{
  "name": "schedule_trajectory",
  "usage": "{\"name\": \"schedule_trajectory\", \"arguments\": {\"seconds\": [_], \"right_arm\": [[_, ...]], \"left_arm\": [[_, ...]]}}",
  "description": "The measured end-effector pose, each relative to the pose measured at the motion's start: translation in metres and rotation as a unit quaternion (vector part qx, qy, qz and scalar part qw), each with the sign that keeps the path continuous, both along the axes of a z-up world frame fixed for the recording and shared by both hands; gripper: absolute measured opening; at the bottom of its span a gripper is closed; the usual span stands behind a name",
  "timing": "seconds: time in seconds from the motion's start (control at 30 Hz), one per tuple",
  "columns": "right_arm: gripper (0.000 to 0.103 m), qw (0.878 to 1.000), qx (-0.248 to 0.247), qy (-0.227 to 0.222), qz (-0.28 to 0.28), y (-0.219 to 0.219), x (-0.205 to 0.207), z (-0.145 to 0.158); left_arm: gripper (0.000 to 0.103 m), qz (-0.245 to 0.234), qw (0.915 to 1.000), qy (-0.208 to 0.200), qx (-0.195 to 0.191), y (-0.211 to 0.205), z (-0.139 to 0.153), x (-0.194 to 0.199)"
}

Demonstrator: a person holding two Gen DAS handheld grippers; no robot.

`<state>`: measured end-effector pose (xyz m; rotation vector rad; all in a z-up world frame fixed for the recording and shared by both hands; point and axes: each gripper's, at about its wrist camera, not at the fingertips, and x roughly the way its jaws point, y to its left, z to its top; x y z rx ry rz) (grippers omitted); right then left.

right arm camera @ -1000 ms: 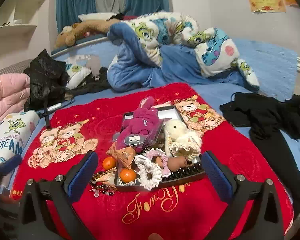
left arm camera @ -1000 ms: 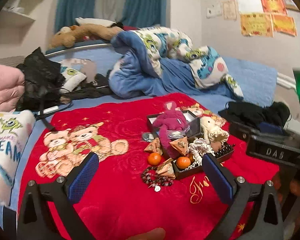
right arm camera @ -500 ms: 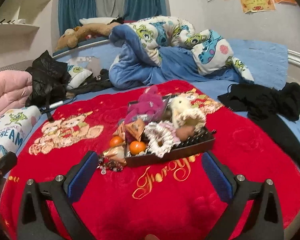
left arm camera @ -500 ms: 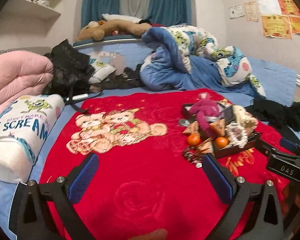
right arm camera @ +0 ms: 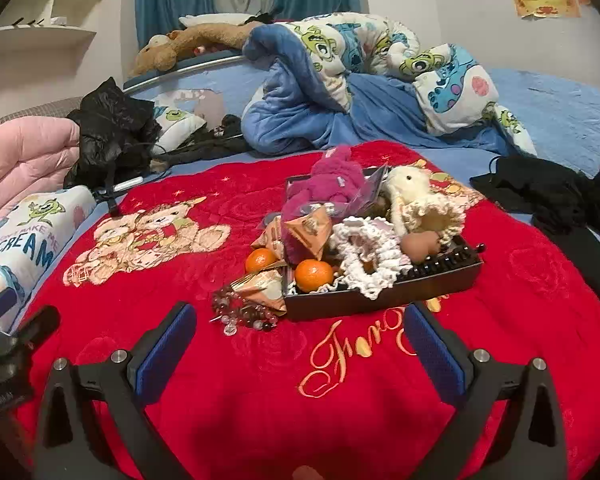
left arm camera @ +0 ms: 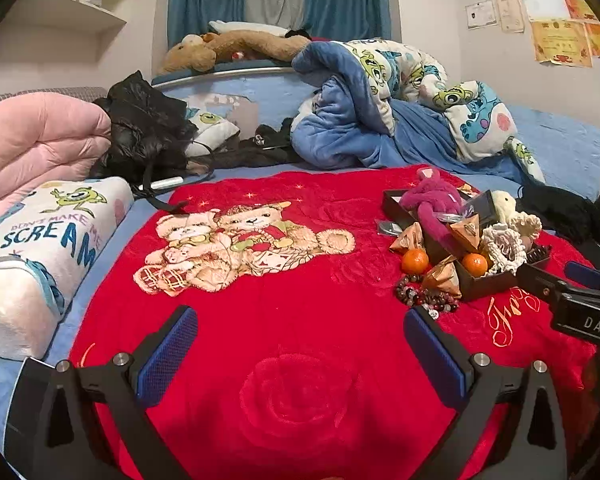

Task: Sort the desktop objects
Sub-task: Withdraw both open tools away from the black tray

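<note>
A shallow black tray (right arm camera: 384, 300) sits on a red blanket (right arm camera: 260, 380), heaped with a magenta plush (right arm camera: 332, 176), a cream plush (right arm camera: 412, 188), white lace scrunchies (right arm camera: 364, 248), a comb (right arm camera: 440, 264) and one orange (right arm camera: 313, 275). Beside it lie a second orange (right arm camera: 261, 260), gold wrapped packets (right arm camera: 260, 284) and a bead bracelet (right arm camera: 240, 312). My right gripper (right arm camera: 300, 336) is open just in front of the tray, holding nothing. My left gripper (left arm camera: 300, 340) is open over bare blanket, left of the tray (left arm camera: 488, 280) and bracelet (left arm camera: 424, 296).
A folded pink quilt (left arm camera: 32, 140), a monster-print pillow (left arm camera: 40, 248) and a black bag (left arm camera: 140, 128) lie to the left. A blue and cartoon duvet (right arm camera: 360, 80) is heaped behind. Black clothes (right arm camera: 548, 196) lie at the right.
The left gripper swung left and back, so the tray moved to the right of its view. The right gripper dropped lower and came nearer the tray's front. Both stayed open.
</note>
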<state>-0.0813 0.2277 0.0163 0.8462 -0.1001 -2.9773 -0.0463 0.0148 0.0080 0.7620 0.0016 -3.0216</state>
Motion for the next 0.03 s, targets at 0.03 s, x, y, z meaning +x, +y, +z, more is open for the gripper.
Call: {"name": "schedule_trajectory", "arguments": {"seconds": [0.03], "right_arm": [[0.103,1.0,0.0,-0.003,-0.001,-0.0007,-0.0011,-0.0008]], "left_arm": [[0.103,0.002,1.0,-0.001,-0.001,-0.0002,-0.0006,-0.0009]]}}
